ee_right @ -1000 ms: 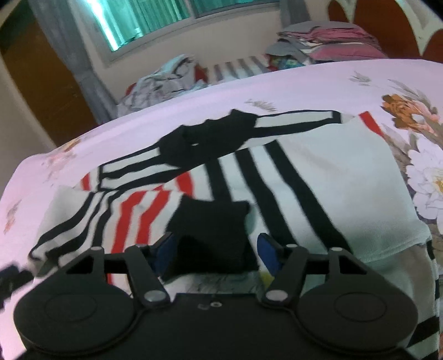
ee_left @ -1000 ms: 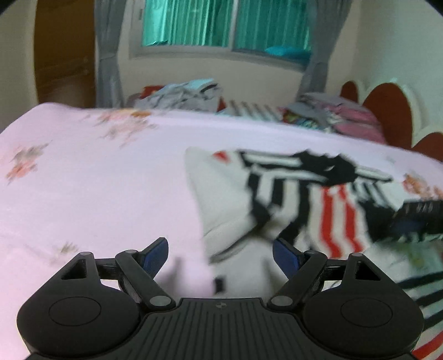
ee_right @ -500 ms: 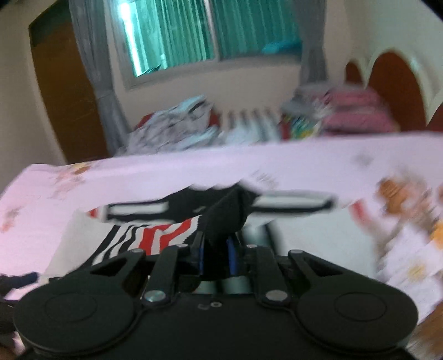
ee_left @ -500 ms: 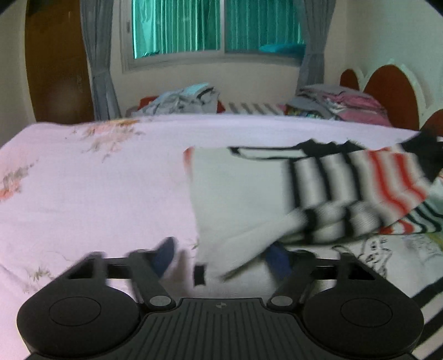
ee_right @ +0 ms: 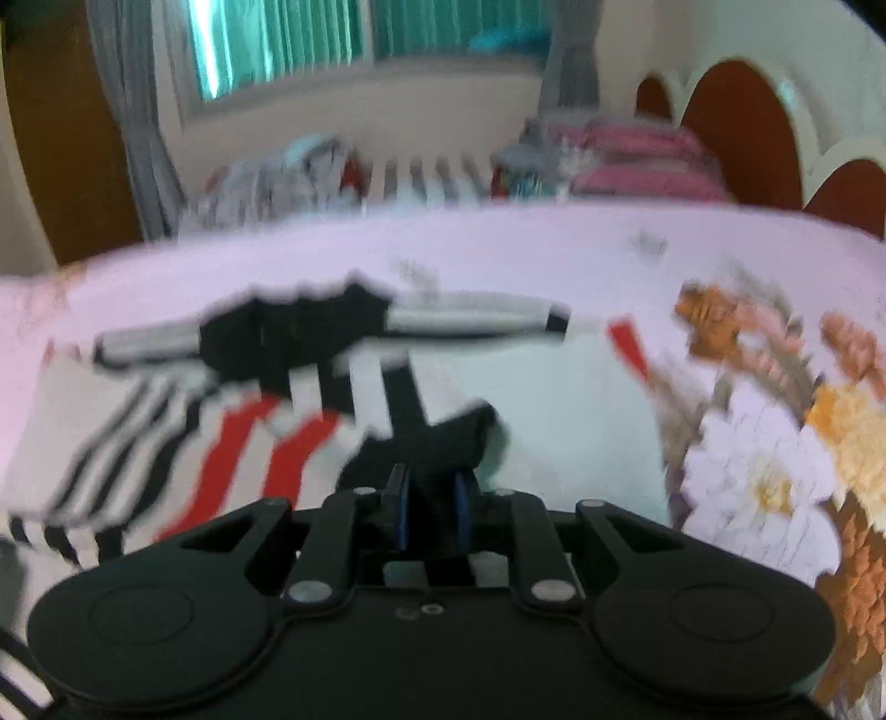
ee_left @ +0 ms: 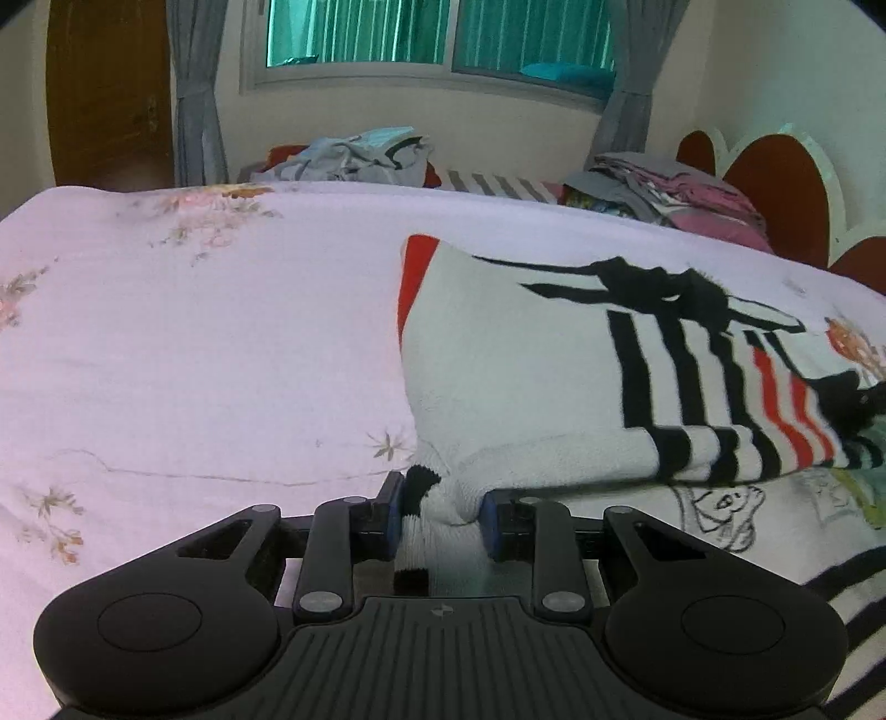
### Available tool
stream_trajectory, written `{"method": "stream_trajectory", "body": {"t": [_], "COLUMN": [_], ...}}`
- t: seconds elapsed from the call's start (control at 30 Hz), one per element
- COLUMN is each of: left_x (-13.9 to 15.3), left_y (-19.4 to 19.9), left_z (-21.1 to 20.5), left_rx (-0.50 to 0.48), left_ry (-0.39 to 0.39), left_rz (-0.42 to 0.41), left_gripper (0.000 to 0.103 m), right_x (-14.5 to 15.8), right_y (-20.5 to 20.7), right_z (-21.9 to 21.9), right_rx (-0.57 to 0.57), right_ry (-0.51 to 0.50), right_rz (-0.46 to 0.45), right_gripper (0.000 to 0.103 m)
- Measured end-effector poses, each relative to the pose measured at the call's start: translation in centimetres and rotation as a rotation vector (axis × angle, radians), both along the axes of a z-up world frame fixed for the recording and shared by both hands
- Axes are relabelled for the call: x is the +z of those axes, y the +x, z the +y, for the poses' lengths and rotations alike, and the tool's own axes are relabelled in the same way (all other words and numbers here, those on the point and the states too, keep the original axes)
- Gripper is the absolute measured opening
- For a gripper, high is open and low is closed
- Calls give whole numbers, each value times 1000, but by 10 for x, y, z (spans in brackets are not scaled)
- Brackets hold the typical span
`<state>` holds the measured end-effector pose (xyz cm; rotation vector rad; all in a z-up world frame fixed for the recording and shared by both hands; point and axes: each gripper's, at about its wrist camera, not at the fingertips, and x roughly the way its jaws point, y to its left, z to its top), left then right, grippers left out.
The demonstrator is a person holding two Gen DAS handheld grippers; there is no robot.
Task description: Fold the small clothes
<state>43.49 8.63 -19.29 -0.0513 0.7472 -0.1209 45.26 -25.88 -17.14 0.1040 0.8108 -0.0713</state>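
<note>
The striped top (ee_left: pixel 526 376) lies on the bed (ee_left: pixel 194 343). Left tongs (ee_left: pixel 437 507) are closing on its white cuff; right tongs (ee_right: pixel 431 512), opening slightly, pinch black fabric. That shallow hold could slip.

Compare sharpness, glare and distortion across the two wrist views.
Left wrist view: sharp, the striped shirt only slightly soft at its right end; the bed's far edge bows from fisheye. Right wrist view: motion-smeared throughout, stripes and floral bedsheet streaked; the window glares bright.
</note>
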Motion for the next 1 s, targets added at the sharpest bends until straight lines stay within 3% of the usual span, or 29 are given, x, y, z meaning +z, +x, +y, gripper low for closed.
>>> {"method": "stream_trajectory", "body": {"t": [0.07,0.13,0.17,0.3,0.4,0.57,0.63,0.8,0.83,0.87,1.0], "left_x": [7,15,19,33,34,21,14,-2,-6,-10,-19], "left_y": [-5,-10,-14,-10,12,60,79,115,120,124,134], "left_z": [6,15,20,35,37,25,20,15,14,15,20], "left_rx": [5,38,60,119,142,151,160,170,169,172,230], "left_ry": [-28,-46,-58,-124,-179,-228,-230,-229,-226,-220,-197], "left_rz": [6,6,-8,-30,-26,16,30,44,42,44,22], "left_gripper": [32,57,61,65,65,65,65,63,47,41,37], "right_x": [4,9,12,15,7,-6,-6,-1,1,4,14], "right_y": [-5,-8,-9,-6,-1,6,8,8,8,8,11], "right_z": [-8,-15,-17,-26,-27,-26,-22,-16,-13,-11,-6], "right_rx": [-35,-48,-46,-55,-66,-89,-73,-48,-37,-29,-8], "right_ry": [48,68,72,100,113,157,143,125,115,97,17], "right_rz": [-20,-33,-42,-50,-23,18,15,-16,-29,-47,-121], "right_gripper": [26,28,31,53,55,46,31,18,16,15,13]}}
